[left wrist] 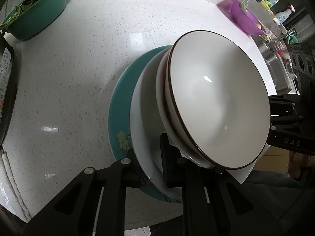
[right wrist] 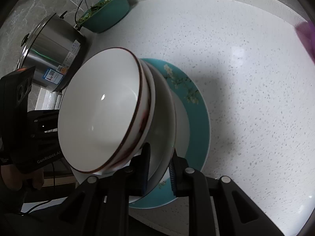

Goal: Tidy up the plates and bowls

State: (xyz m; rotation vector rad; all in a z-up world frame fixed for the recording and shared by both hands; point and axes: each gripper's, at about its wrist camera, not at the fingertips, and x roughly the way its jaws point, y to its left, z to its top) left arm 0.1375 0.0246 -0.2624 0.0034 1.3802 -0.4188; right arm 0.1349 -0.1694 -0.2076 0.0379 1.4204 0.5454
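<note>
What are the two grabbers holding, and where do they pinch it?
Both hold one stack of dishes. The left gripper and the right gripper each pinch the rims of the teal plate and white plate, on opposite sides.

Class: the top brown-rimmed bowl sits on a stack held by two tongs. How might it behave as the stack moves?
The brown-rimmed bowl looks glazed and glossy, so probably slippery. It rests loose on the tilted stack, gripped by neither tongs, so it may slide. Likely ceramic: rigid, breakable.

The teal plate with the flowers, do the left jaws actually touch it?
Touching. In the left wrist view the left gripper is shut on the rims of the teal plate and the white plate above it, one pad on each side.
</note>
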